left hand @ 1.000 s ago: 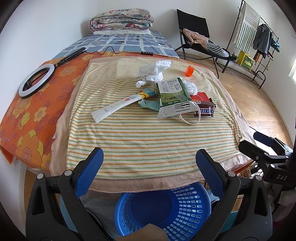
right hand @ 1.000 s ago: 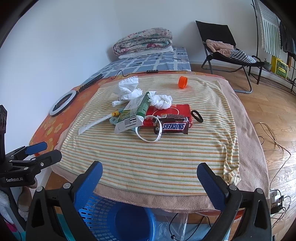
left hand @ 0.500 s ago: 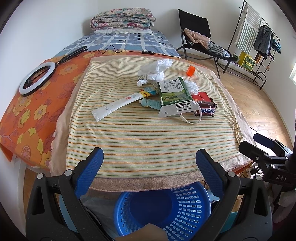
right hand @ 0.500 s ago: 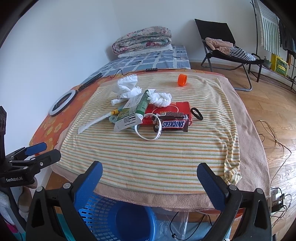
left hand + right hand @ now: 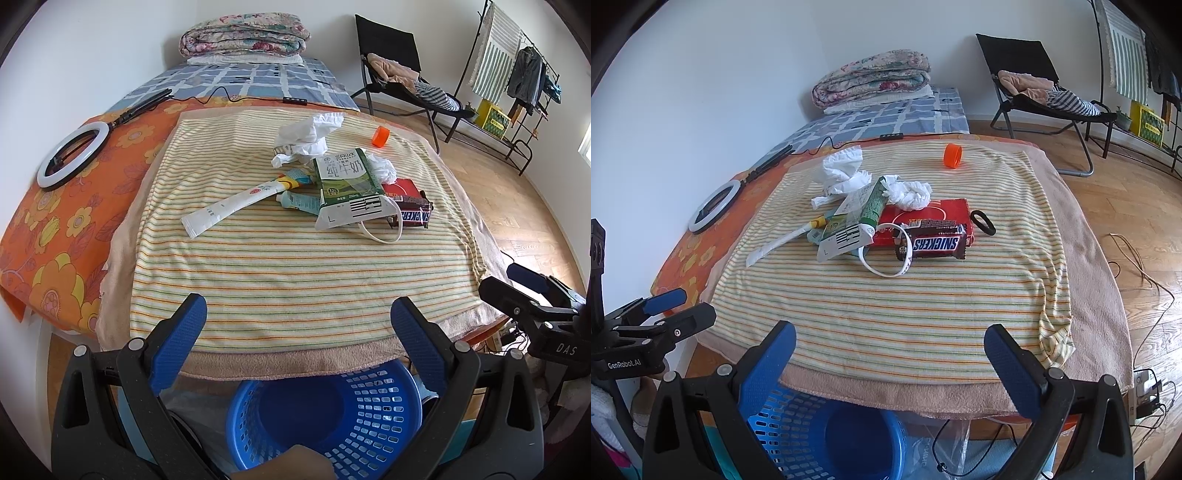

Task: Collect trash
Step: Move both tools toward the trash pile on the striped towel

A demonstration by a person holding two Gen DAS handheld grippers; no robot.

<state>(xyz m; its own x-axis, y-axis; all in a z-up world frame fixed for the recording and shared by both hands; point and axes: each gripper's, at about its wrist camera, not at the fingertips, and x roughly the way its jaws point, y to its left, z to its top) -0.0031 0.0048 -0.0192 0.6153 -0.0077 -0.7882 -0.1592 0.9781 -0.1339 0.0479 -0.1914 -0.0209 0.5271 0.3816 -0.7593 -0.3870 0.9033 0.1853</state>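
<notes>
Both grippers hover over the near edge of the striped towel (image 5: 280, 273), the left gripper (image 5: 295, 325) and right gripper (image 5: 888, 345) each with jaws spread wide and holding nothing. The trash lies clustered near the towel's centre, well apart from both: a green milk carton (image 5: 347, 184), a Snickers bar (image 5: 936, 245) resting on a red packet (image 5: 934, 214), a white tube (image 5: 232, 205), crumpled tissues (image 5: 842, 171) and a white band (image 5: 886, 267). The blue basket (image 5: 369, 417) stands on the floor below the towel's near edge, directly under the left gripper.
</notes>
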